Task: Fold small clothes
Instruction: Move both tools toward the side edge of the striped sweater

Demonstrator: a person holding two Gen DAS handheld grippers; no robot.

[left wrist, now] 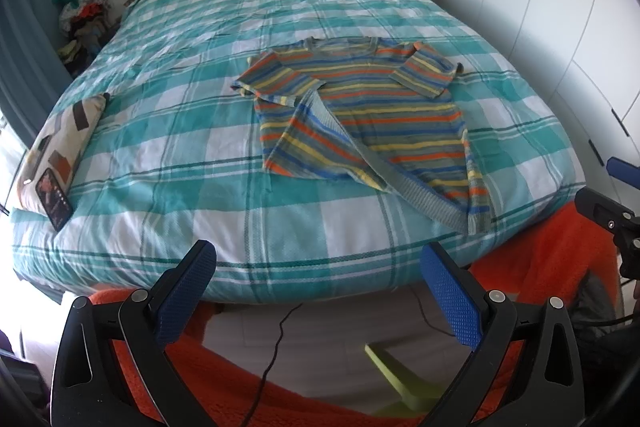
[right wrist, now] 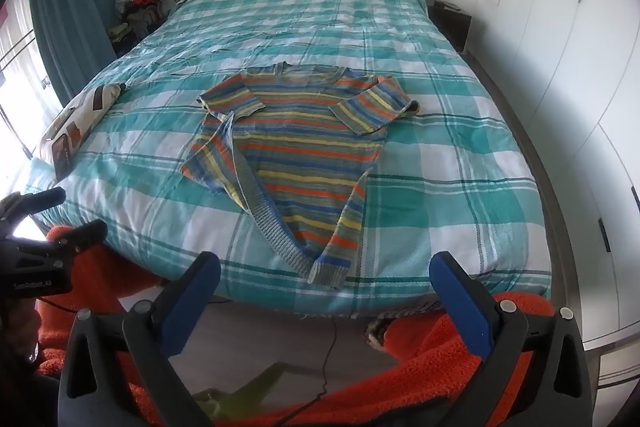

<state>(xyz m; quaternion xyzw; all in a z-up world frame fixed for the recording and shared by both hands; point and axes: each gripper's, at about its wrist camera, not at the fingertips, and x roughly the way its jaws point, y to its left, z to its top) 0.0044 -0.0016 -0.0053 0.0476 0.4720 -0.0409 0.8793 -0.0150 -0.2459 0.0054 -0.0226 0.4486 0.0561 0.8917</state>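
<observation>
A small striped sweater (left wrist: 368, 111) (right wrist: 296, 147) in orange, yellow, blue and grey lies on the teal-and-white checked bedspread (left wrist: 200, 155) (right wrist: 440, 187). Both sleeves are folded in over the chest, its left side is turned over, and a ribbed hem trails toward the near bed edge. My left gripper (left wrist: 318, 263) hangs open before the bed's near edge, short of the sweater, nothing between its blue pads. My right gripper (right wrist: 326, 273) is open too, just in front of the sweater's nearest corner, apart from it. Each gripper shows at the side of the other's view.
A patterned cushion (left wrist: 60, 151) (right wrist: 76, 119) with a phone (left wrist: 54, 195) on it lies at the bed's left edge. A clothes pile (left wrist: 82, 11) stands at the far left. White wardrobes (right wrist: 580, 67) line the right. Orange fleece (right wrist: 420, 359) and a cable (left wrist: 276, 339) lie below.
</observation>
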